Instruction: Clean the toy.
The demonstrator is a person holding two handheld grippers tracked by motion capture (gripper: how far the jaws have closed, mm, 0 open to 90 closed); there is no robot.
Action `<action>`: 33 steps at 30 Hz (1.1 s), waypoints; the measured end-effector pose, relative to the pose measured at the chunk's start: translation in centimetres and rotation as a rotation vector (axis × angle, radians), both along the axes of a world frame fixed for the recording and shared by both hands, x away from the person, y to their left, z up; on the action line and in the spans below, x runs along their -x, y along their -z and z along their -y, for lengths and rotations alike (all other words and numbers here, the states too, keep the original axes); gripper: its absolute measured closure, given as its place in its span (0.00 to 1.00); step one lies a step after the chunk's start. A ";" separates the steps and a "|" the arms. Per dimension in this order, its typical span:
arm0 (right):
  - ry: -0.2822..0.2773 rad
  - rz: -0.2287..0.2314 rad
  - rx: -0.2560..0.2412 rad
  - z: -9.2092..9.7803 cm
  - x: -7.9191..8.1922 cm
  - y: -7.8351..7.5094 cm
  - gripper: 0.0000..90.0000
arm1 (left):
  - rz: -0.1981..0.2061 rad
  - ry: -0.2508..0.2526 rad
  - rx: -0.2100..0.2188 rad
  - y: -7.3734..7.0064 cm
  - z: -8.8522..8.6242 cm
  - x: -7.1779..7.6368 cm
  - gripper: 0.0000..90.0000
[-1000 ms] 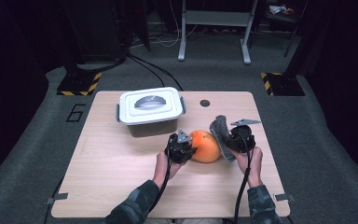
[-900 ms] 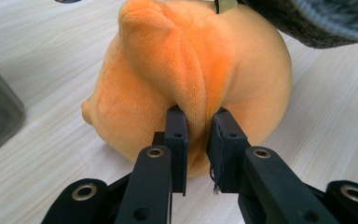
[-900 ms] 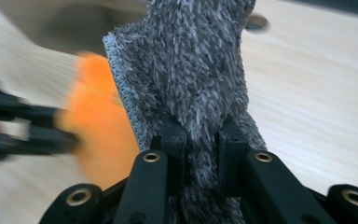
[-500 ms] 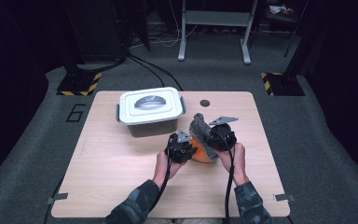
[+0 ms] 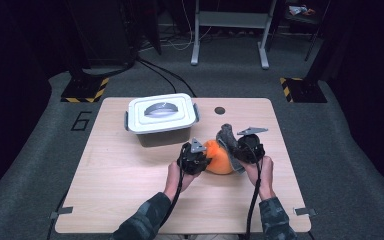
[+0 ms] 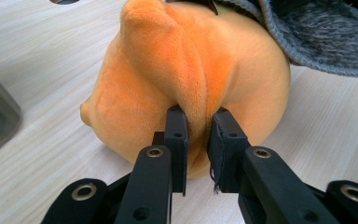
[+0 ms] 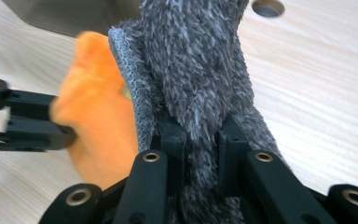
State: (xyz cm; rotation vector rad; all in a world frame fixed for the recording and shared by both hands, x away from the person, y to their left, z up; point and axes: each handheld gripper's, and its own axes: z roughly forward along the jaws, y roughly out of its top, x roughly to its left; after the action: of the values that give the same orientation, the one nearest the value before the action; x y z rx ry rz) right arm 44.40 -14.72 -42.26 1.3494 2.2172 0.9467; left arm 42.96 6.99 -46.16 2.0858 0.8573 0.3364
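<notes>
An orange plush toy (image 5: 219,156) rests on the wooden table (image 5: 130,195), near the middle. My left gripper (image 5: 203,161) is shut on a fold of the orange plush (image 6: 186,74), pinching it from the left side. A grey fuzzy cloth (image 5: 228,137) drapes over the plush's right side. My right gripper (image 5: 236,150) is shut on that grey cloth (image 7: 200,70), which stands up between its jaws. In the right gripper view the orange plush (image 7: 98,116) lies just left of the cloth, with the left gripper's (image 7: 72,133) jaws against it.
A white lidded box (image 5: 161,116) with a grey handle stands behind the plush, toward the table's back left. A small round hole (image 5: 219,110) sits in the tabletop near the back edge. Dark floor surrounds the table.
My right gripper has moved left with the grey cloth, bringing it against and over the orange plush. The left gripper has stayed on the plush.
</notes>
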 end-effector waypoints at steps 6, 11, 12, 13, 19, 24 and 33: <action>0.045 -0.032 0.009 1.4 -0.4 1.5 0.85 | -0.002 0.002 0.000 0.0 0.0 0.0 0.87; 0.073 -0.070 0.018 2.2 -0.7 2.8 0.85 | -0.003 0.002 0.002 0.1 0.0 -0.1 0.87; 0.076 -0.077 0.020 2.4 -0.8 3.2 0.85 | -0.004 0.002 0.003 0.1 0.0 0.0 0.87; 0.081 -0.087 0.012 2.5 -0.8 3.5 0.85 | -0.004 0.004 0.001 0.1 0.0 -0.1 0.87; 0.093 -0.131 0.022 2.8 -1.2 5.4 0.85 | -0.003 0.003 0.000 0.1 0.1 0.0 0.87; 0.097 -0.165 0.029 3.1 -1.5 6.5 0.85 | -0.004 -0.001 -0.001 0.1 0.0 0.0 0.87; 0.086 -0.040 -0.017 3.3 0.2 2.1 0.85 | -0.011 -0.003 0.000 0.1 -0.4 -0.2 0.87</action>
State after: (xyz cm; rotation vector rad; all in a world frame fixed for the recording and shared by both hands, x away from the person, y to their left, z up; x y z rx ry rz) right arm 44.16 -18.03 -44.40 1.4714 2.1654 0.9177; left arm 43.16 7.35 -46.28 2.0885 0.8672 0.3276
